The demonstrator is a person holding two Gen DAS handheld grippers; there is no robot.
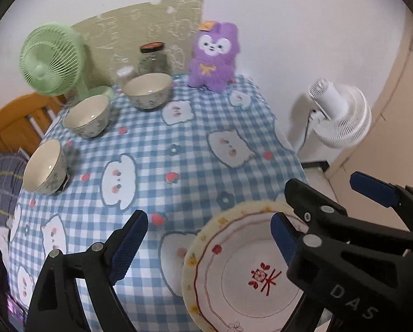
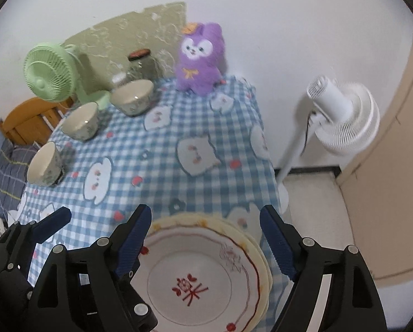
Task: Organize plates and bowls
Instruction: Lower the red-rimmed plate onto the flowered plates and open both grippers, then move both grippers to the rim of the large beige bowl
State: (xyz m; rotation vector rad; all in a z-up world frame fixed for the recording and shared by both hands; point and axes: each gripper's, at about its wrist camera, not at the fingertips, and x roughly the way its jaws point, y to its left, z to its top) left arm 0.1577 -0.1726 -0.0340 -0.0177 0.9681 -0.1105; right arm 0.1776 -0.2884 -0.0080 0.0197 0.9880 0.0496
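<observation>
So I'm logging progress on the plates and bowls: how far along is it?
Done: the cream floral-rimmed plates sit stacked at the near table edge. In hand: nothing; the left gripper and right gripper are both open above the stack. Left: three cream ceramic bowls, near, middle and far, stand apart along the left side of the checked tablecloth, not yet nested.

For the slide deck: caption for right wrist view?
Open right gripper above stacked plates; three bowls await.
</observation>
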